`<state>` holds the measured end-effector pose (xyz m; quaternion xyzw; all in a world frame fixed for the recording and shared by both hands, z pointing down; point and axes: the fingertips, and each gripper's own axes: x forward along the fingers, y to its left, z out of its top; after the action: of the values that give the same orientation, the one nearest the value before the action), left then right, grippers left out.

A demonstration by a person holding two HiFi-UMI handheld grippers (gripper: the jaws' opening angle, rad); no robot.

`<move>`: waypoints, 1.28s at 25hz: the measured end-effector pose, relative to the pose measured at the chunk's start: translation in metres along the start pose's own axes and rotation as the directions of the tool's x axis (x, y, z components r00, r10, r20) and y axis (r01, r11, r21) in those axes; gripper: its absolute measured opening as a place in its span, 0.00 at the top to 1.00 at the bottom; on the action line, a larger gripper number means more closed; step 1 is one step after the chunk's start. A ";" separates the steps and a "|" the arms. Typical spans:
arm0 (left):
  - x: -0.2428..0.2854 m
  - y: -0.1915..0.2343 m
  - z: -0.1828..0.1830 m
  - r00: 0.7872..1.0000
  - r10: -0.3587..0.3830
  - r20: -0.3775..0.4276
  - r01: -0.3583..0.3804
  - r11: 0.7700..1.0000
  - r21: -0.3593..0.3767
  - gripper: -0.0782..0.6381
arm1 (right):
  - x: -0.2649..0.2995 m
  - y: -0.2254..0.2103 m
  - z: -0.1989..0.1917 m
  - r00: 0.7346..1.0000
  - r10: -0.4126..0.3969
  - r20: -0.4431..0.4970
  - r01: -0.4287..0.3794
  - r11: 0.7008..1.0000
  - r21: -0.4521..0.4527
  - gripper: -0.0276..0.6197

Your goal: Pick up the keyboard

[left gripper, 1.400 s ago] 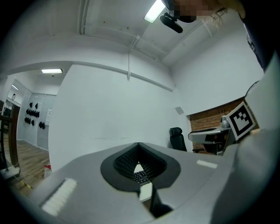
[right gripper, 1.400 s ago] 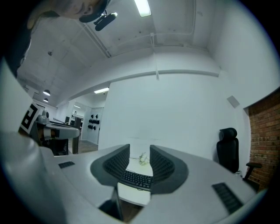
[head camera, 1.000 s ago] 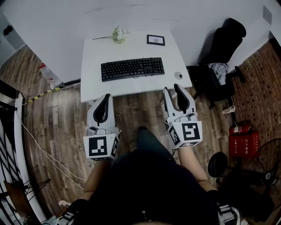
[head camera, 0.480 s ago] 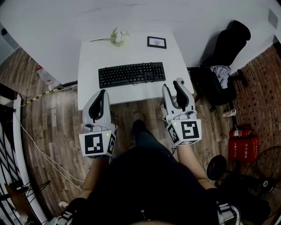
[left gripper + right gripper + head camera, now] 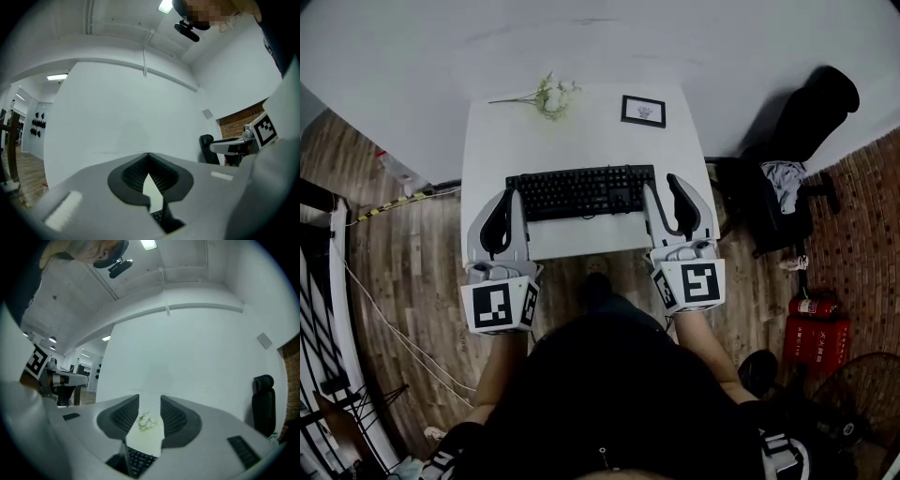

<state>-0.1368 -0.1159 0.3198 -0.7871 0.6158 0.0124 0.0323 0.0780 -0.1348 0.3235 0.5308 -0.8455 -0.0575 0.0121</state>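
Note:
A black keyboard (image 5: 581, 191) lies across the near part of a white table (image 5: 581, 141). My left gripper (image 5: 508, 194) is shut with nothing in it, level, its tip by the keyboard's left end. My right gripper (image 5: 664, 186) stands open and empty at the keyboard's right end. In the left gripper view the pads meet at the tip of the left gripper (image 5: 148, 155), and a bit of the keyboard (image 5: 159, 216) shows below. In the right gripper view the right gripper (image 5: 150, 404) has a gap between its fingers, and the keyboard (image 5: 138, 460) shows low in that gap.
A flower sprig (image 5: 546, 94) and a small picture frame (image 5: 643, 111) sit at the table's far side against the white wall. A black office chair (image 5: 806, 122) stands to the right, with a red extinguisher (image 5: 820, 337) on the wood floor nearer me.
Both grippers have moved forward from over the floor to the table's front edge, and now flank the keyboard's ends. Their jaws have not changed.

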 end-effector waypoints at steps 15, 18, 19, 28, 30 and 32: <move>0.113 0.022 0.000 0.998 0.051 0.030 -0.051 0.998 0.021 0.88 | 0.108 -0.061 -0.011 0.998 0.050 0.026 -0.050 0.999 -0.003 0.75; 0.121 0.024 -0.002 0.998 0.053 0.024 -0.053 0.998 0.021 0.88 | 0.116 -0.064 -0.013 0.998 0.054 0.022 -0.054 0.999 0.000 0.75; 0.123 0.024 -0.004 0.998 0.052 0.021 -0.053 0.998 0.021 0.88 | 0.118 -0.064 -0.014 0.998 0.054 0.020 -0.054 0.999 0.001 0.75; 0.135 0.031 -0.025 1.000 0.022 -0.017 -0.022 1.000 0.011 0.88 | 0.125 -0.068 -0.036 0.999 0.030 -0.012 -0.030 0.999 0.016 0.75; 0.136 0.036 -0.035 0.999 0.017 -0.038 -0.017 1.000 0.008 0.88 | 0.127 -0.068 -0.044 0.999 0.017 -0.031 -0.017 1.000 0.017 0.75; 0.138 0.041 -0.047 0.998 0.018 -0.060 -0.017 1.000 0.009 0.88 | 0.128 -0.068 -0.055 0.998 0.011 -0.056 -0.010 1.000 0.021 0.75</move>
<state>-0.1438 -0.2625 0.3573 -0.7815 0.6235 -0.0135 0.0168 0.0879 -0.2839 0.3655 0.5277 -0.8482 -0.0336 0.0307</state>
